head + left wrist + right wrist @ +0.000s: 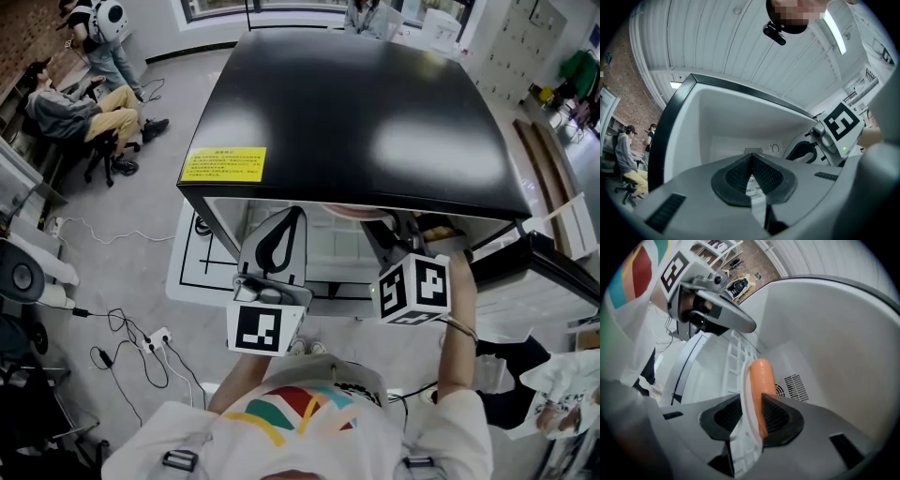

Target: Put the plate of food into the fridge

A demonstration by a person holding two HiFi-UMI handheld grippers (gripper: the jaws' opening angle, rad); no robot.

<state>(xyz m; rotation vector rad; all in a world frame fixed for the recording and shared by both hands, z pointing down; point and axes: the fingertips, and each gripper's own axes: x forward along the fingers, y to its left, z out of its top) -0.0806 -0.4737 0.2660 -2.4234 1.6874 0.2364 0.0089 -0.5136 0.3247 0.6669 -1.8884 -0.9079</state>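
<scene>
The black-topped fridge (356, 103) stands open in front of me, with both grippers at its opening. In the right gripper view a white plate (745, 380) shows edge-on between the jaws of my right gripper (752, 401). An orange sausage (761, 376) lies on it, over the wire shelf (736, 357). The jaws stand a little apart; the right pad is off the rim. My left gripper (751, 157) is shut with nothing in it and points into the white fridge interior (740, 122). In the head view it (281, 234) sits left of the right gripper's marker cube (415, 288).
The fridge door (553, 272) hangs open at the right. A yellow label (225, 164) is on the fridge top. People sit at the far left (70, 108). Cables and a power strip (155, 339) lie on the floor at the left.
</scene>
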